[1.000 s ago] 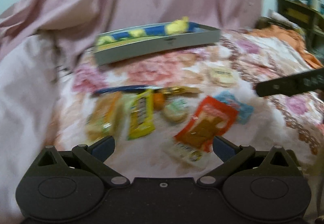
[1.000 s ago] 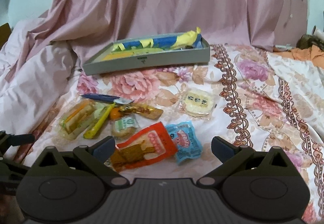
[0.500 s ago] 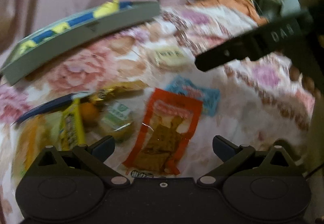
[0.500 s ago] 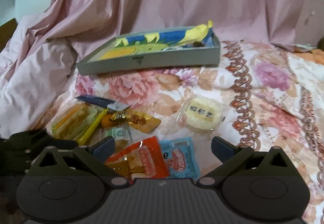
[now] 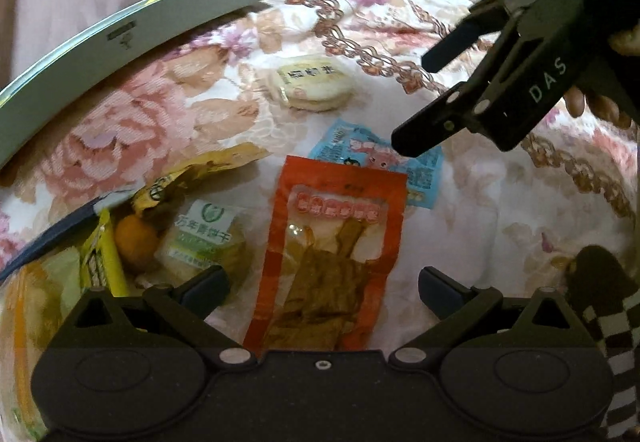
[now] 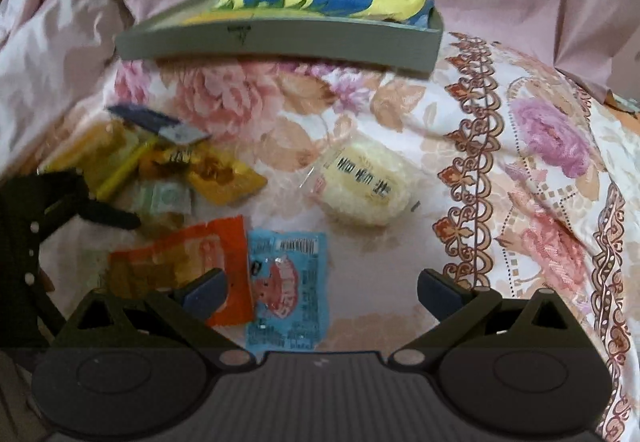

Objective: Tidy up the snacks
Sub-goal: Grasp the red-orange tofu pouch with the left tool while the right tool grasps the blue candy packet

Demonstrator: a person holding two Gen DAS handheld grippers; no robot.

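Both claws gape empty: left claw (image 5: 322, 284) straddles the red packet (image 5: 332, 262), likely to grab; right claw (image 6: 320, 292) hovers over the blue packet (image 6: 286, 290); tray (image 6: 280, 38) far.

One grey tray (image 6: 280, 38) stands at the back and holds one yellow-blue bag (image 6: 320, 2). In front of the tray lie about nine snacks: one round cake (image 6: 364, 184), one blue packet (image 6: 286, 286), one red packet (image 5: 332, 254); the other six overlap at the left.
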